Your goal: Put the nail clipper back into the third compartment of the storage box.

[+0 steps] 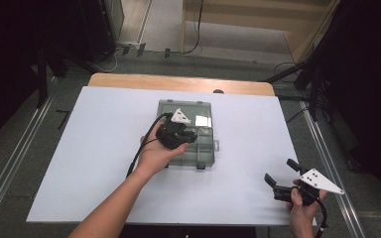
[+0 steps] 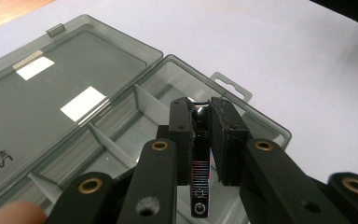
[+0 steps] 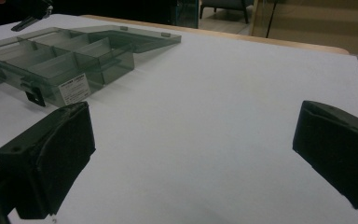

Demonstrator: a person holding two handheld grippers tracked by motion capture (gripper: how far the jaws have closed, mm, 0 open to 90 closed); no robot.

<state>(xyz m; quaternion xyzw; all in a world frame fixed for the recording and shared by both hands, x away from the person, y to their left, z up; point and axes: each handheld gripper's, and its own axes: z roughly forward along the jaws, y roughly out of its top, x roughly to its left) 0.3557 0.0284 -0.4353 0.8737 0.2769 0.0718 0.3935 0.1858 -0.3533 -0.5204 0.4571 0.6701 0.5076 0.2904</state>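
Observation:
A smoky clear compartment box lies open mid-table, its lid folded flat toward the far side. My left gripper hovers over the box's compartments. In the left gripper view it is shut on a slim shiny metal piece that looks like a nail clipper, held upright above a compartment near the hang tab. My right gripper rests low at the near right of the table, apart from the box. Its jaws stand wide open with only the white table between them.
The white sheet covers the table, with a wooden edge at the far side. Thin dividers split the box into several compartments. A cable trails from the left gripper. Metal rails and dark stands flank the table.

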